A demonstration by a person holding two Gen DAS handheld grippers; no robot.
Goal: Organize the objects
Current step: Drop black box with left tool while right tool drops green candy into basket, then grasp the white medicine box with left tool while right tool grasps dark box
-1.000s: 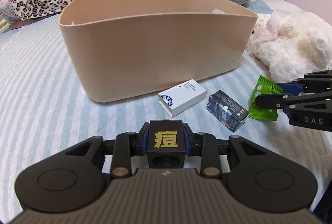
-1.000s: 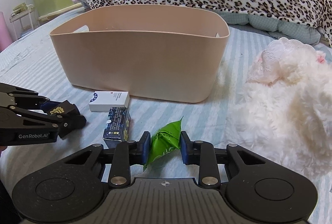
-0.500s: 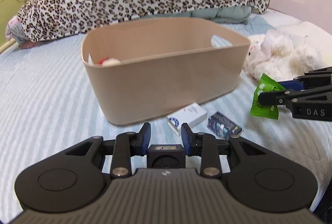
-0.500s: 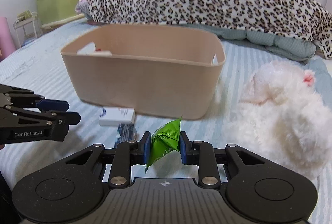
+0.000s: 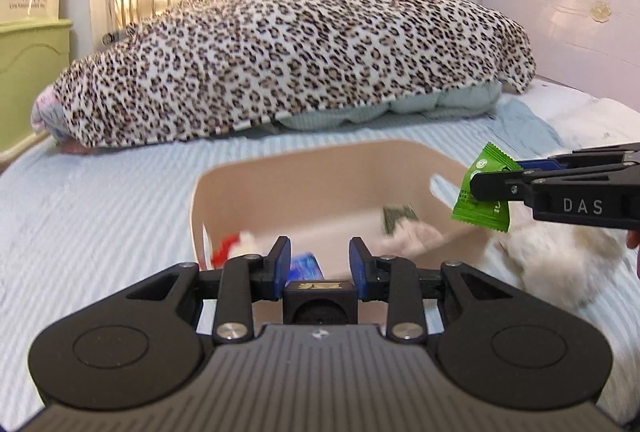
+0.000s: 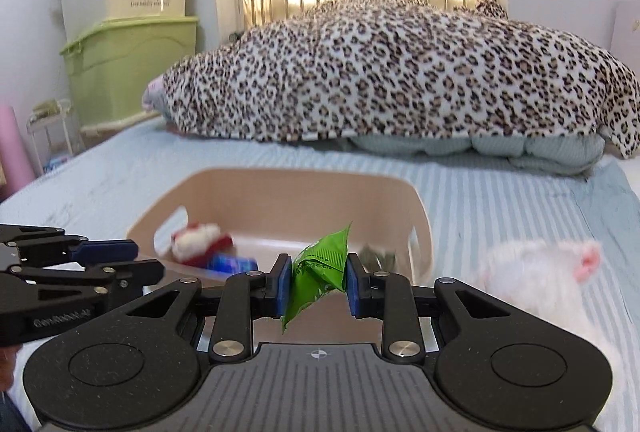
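A beige plastic bin (image 5: 248, 171) (image 6: 280, 179) stands on the striped bed. Inside lie a red and white plush (image 6: 200, 238), a blue packet (image 6: 232, 264) and a dark packet (image 5: 398, 218). My left gripper (image 5: 320, 268) is shut on a small black cube (image 5: 319, 298) with gold print, held above the bin's near wall. My right gripper (image 6: 315, 282) is shut on a green snack packet (image 6: 320, 268), also above the near wall; it shows in the left wrist view (image 5: 484, 199) over the bin's right end.
A white plush toy (image 6: 536, 272) (image 5: 560, 260) lies to the right of the bin. A leopard-print blanket (image 5: 280, 59) is heaped behind it. Stacked storage boxes (image 6: 128, 63) stand left of the bed, and a metal bed rail is at the back.
Both grippers have risen and moved forward over the bin with their loads. The white and dark boxes on the bed have dropped out of view.
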